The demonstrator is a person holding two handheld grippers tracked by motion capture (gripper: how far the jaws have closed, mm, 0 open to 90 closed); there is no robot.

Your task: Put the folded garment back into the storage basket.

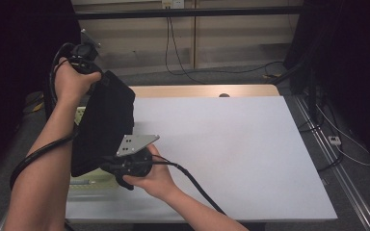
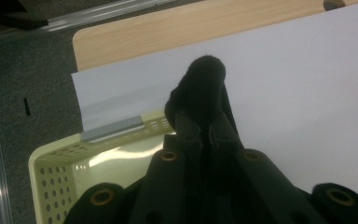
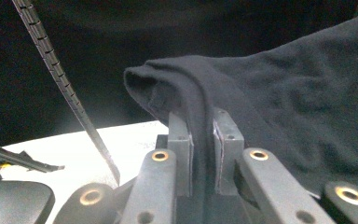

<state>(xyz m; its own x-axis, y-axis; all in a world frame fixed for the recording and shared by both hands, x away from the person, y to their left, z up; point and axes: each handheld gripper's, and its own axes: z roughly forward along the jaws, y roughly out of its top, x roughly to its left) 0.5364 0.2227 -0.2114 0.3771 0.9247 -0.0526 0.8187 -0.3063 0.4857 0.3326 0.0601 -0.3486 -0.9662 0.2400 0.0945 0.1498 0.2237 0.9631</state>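
We clamp the black cloth (image 1: 103,122) in both: left hand-held gripper (image 1: 96,77) beyond the yellow basket (image 2: 58,175), right hand-held gripper (image 1: 113,166) above it, stretching it taut to unfold.

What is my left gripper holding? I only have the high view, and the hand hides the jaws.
Observer: In the left gripper view, the left gripper is clamped on a bunched edge of the black fabric cloth.
Operator: And the right one?
Observer: In the right gripper view, the right gripper pinches a fold of that cloth between its jaws.
Operator: What is under the cloth at the left?
Observer: A pale yellow perforated plastic basket sits beneath it, beside the white sheet that covers the wooden table.
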